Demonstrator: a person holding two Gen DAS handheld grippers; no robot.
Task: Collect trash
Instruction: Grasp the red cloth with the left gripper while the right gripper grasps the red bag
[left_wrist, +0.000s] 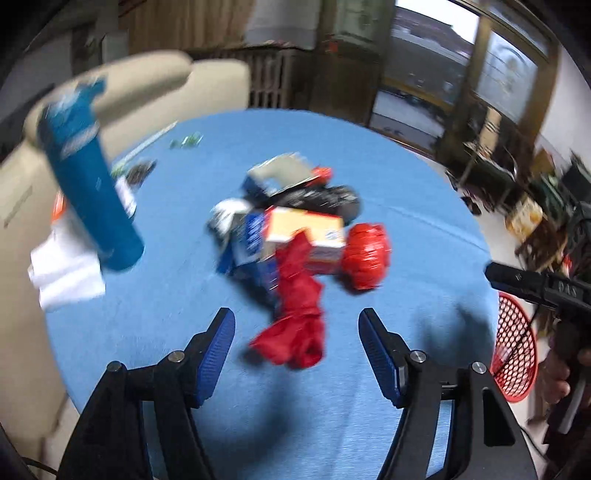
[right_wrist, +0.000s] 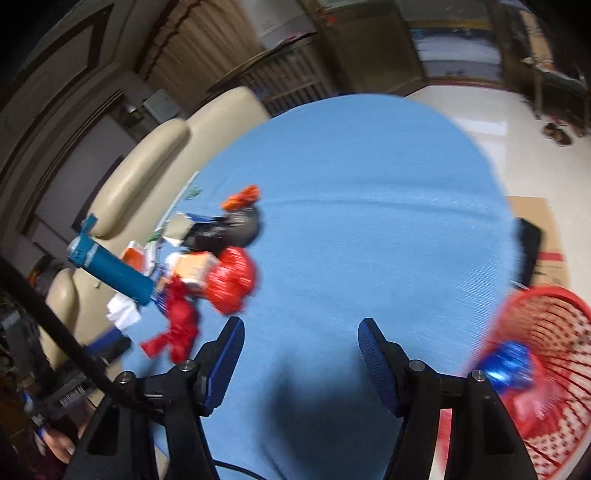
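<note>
Left hand-held gripper (left_wrist: 297, 328): jaws spread, nothing between the pads, hovering over the blue surface (left_wrist: 406, 221). No earlier view to compare.

Right hand-held gripper (right_wrist: 301, 338): jaws spread too, only bare blue cloth between them.

Trash pile sits mid-surface, at 12 o'clock from the left hand-held gripper:
- red crumpled cloth or bag (left_wrist: 295, 317) nearest, just beyond the fingertips
- orange carton (left_wrist: 306, 232) behind it, touching
- red shiny ball-shaped wrapper (left_wrist: 365, 254) at 1 o'clock, beside the carton
- blue packet (left_wrist: 251, 240) at 11 o'clock, under the carton edge
- black item (left_wrist: 325, 199) and grey card (left_wrist: 280, 171) at the far end of the pile, blurred

Teal bottle (left_wrist: 92, 184) stands tilted at 10 o'clock, near the surface edge, white tissue (left_wrist: 66, 273) at its base. Beige sofa (left_wrist: 147, 88) behind.

From the right wrist view the pile lies at 10 o'clock, well apart from the fingers. Red mesh basket (right_wrist: 546, 354) at 3 o'clock, off the surface edge, with a blue shiny wrapper (right_wrist: 511, 363) inside; heavy blur there.
</note>
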